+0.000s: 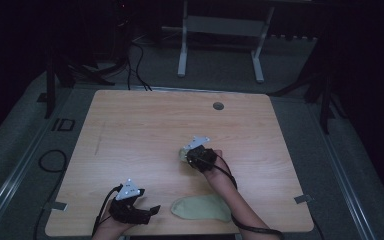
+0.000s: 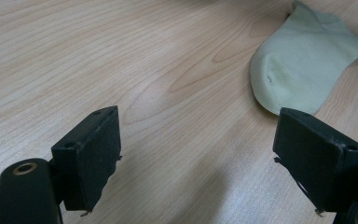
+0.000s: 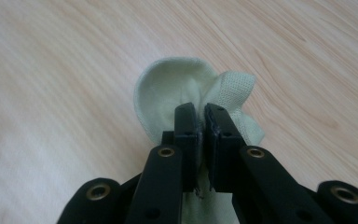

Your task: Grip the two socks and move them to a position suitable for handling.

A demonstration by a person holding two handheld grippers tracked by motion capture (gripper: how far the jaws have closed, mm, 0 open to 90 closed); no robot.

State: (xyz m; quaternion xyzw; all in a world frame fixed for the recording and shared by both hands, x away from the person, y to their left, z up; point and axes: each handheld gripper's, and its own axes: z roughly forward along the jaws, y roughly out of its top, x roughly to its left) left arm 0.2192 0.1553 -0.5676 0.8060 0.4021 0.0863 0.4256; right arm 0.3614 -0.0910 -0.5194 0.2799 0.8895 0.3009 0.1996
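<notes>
Two grippers, two pale green socks on a wooden table (image 1: 130, 125).
Low in the high view, the left gripper (image 1: 152, 210) rests with jaws spread wide, a flat sock (image 1: 202, 207) just to its right; mid-frame, the right gripper (image 1: 184, 156) pinches a bunched sock (image 3: 186, 88) between jaws pressed nearly together.
</notes>
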